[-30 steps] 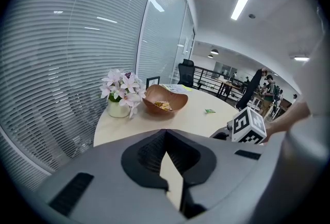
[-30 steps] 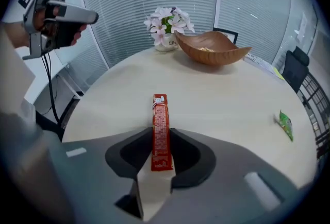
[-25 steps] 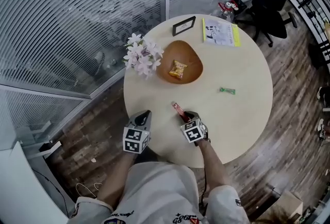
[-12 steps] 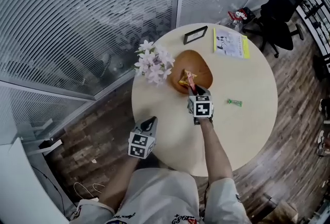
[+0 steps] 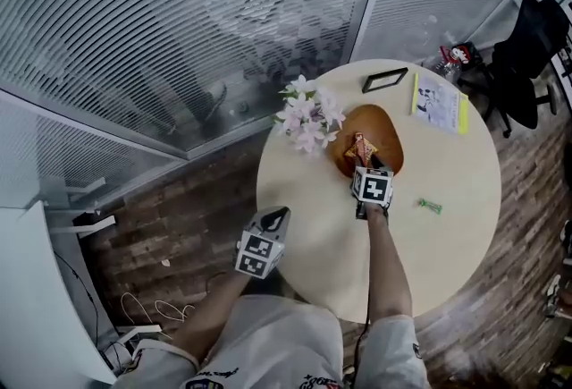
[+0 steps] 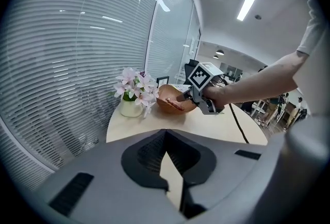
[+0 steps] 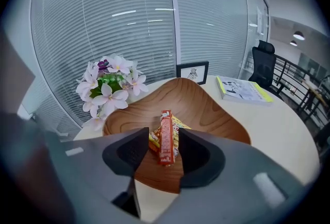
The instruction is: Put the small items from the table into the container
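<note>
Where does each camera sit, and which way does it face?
Head view: on the person's head, facing down at the table; shows left gripper, right gripper, both forearms.
Left gripper view: on the left gripper, facing across the table toward the bowl; shows its shut jaws, right forearm.
Right gripper view: on the right gripper, facing down into the bowl; shows its opening jaws flanking a red bar.
Both gripper views share bowl, flowers.

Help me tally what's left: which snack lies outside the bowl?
The green candy, alone on the table; the yellow packet lies in the bowl, the red bar above it.
</note>
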Demonstrator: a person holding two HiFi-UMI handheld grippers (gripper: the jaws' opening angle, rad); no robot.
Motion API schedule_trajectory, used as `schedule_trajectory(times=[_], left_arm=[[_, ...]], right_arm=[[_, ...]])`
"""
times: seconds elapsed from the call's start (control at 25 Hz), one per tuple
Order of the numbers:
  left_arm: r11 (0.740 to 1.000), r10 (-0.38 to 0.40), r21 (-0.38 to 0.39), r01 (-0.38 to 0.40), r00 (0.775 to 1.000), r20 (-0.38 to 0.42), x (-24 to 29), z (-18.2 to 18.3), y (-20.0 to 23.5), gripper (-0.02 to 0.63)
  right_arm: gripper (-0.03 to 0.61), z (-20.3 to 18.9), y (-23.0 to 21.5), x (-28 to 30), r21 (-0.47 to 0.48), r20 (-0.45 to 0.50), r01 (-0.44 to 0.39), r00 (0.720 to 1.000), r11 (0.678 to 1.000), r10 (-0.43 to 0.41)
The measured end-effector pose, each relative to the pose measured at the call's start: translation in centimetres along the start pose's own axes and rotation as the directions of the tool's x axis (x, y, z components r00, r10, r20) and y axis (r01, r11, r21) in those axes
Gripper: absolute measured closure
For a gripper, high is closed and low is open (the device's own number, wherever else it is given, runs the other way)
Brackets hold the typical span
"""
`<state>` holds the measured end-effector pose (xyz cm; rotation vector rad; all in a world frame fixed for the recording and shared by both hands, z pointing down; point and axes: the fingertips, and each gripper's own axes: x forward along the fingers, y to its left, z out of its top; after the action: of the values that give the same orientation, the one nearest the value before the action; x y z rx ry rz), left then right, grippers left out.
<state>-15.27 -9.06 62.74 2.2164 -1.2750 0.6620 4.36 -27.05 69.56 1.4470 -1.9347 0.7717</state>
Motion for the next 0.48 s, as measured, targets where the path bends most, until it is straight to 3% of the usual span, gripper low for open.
schedule_trajectory(times=[0.12, 0.2, 0.32, 0.48], left_arm=[[1.000, 0.016, -0.006, -0.016, 0.999, 0.039, 0.3, 0.9, 0.0, 0.609], [1.000, 0.015, -0.009, -0.014, 0.998, 0.062, 0.7, 1.4, -0.5, 0.609], [1.000, -0.004, -0.009, 0.004, 0.996, 0.091, 1.1, 2.4, -1.9, 0.609], [0.999, -0.044, 0.014, 0.043, 0.994, 0.103, 2.0, 3.2, -5.0, 0.609]], right_arm=[[0.441, 0.6, 0.0, -1.8, 0.000, 0.060, 0.012, 0.998, 1.000, -0.012], [0.516, 0.8, 0.1, -4.4, -0.011, 0.131, 0.015, 0.991, 1.000, -0.014], [0.577, -0.2, 0.3, -9.0, -0.016, 0.224, -0.002, 0.975, 1.000, 0.006], [0.577, -4.6, -1.4, -14.5, 0.049, 0.255, 0.032, 0.966, 0.998, -0.043]])
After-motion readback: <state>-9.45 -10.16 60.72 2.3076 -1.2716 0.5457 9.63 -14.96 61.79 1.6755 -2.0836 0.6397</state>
